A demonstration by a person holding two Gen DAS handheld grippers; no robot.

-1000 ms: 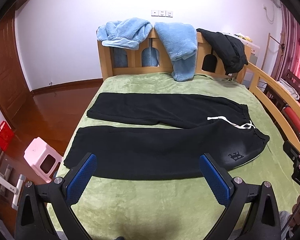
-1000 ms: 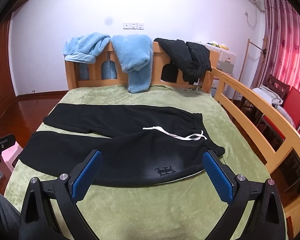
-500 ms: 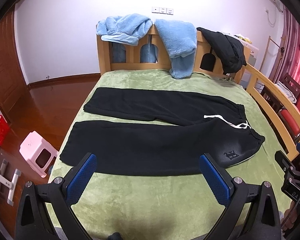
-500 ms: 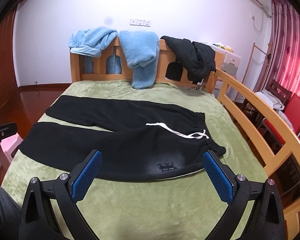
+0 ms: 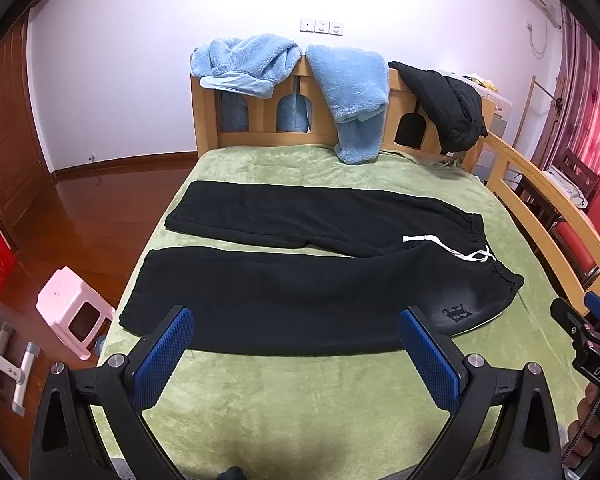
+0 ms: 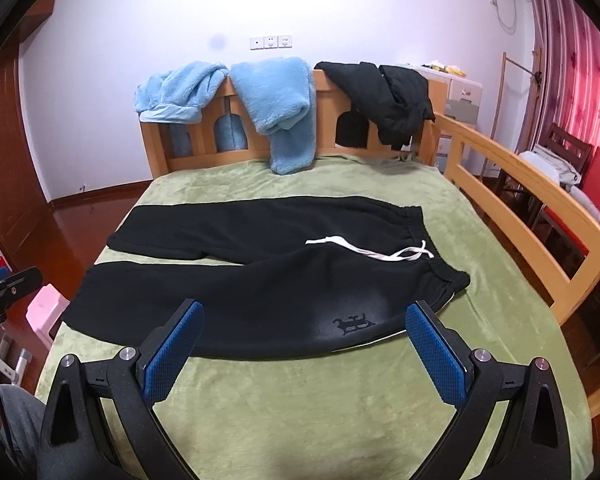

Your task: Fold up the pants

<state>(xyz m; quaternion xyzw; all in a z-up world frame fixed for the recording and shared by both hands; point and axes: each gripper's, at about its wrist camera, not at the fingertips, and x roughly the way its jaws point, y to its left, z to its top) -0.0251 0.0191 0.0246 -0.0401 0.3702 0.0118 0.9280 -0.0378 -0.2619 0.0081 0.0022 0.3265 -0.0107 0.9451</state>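
Pants (image 5: 308,280), black with a white drawstring (image 5: 448,246), lie spread flat on a bed covered by a green blanket (image 5: 300,400), legs side by side pointing left, waistband to the right. Left tool (image 5: 296,354) and right tool (image 6: 304,346) both hover above the blanket at the near edge, fingers spread wide and holding nothing. Blue fleece garments (image 5: 352,88) hang over the wooden headboard (image 5: 204,120).

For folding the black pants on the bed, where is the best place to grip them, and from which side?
Probably grip the near leg of the pants along its near edge, coming from the foot of the bed. That edge lies flat, straight and closest to the open left gripper and right gripper.
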